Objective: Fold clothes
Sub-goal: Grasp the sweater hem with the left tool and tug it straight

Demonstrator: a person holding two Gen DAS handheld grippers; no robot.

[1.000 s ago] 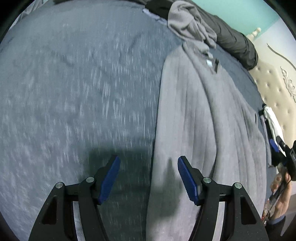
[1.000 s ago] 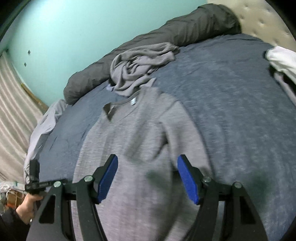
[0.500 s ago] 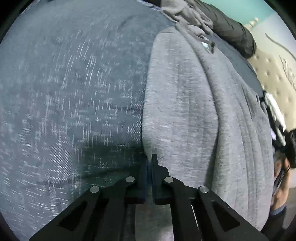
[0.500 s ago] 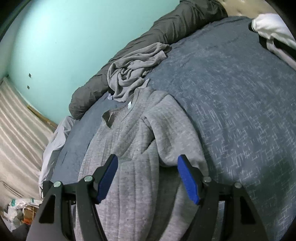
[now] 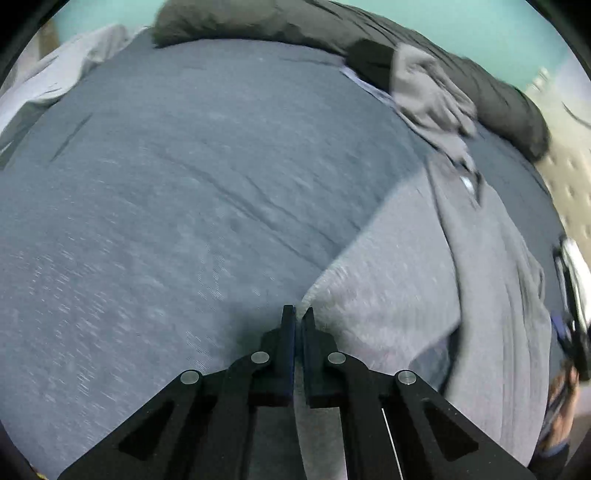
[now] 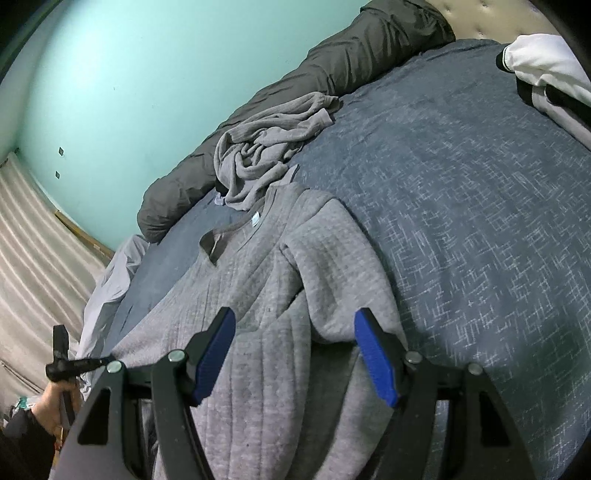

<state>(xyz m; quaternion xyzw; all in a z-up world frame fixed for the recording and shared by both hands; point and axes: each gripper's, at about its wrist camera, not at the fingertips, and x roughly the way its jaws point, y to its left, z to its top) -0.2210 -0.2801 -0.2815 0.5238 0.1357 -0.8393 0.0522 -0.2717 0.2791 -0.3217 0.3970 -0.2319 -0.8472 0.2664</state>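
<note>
Landmark: the grey sweater point(image 6: 258, 295), lying spread on the blue-grey bedcover point(image 6: 461, 221) with its neckline toward the teal wall point(image 6: 129, 74).

Left gripper point(image 5: 298, 314): jaws closed to a thin slit, pinching the side edge of the sweater point(image 5: 406, 277); the pinched cloth rises in a peak to the fingertips, clear of the bedcover point(image 5: 166, 221) below it.

Right gripper point(image 6: 293, 354): jaws spread wide, blue pads point(image 6: 376, 362) visible on the inner faces, poised above the sweater's lower body; contact with the fabric cannot be told.

Sweater sleeve point(image 6: 332, 266): folded inward over the chest, the cuff end lying between the right gripper's fingers as seen from the right wrist view.

Neck label point(image 6: 255, 220): a small pale tag inside the sweater's collar.

Crumpled grey garment point(image 6: 266, 155): heaped just beyond the sweater's collar, touching or overlapping it.

Dark grey bolster point(image 6: 295, 92): a long roll beyond the crumpled garment, along the wall side of the bed.

White and black garment point(image 6: 546, 74): well apart from the sweater, near the tufted headboard point(image 6: 480, 14).

Pale sheet point(image 6: 110, 280): bunched at the bed's edge on the sweater's far side from the headboard.

Left hand point(image 6: 55, 402): gripping its tool's handle, beside the sweater's hem edge.
</note>
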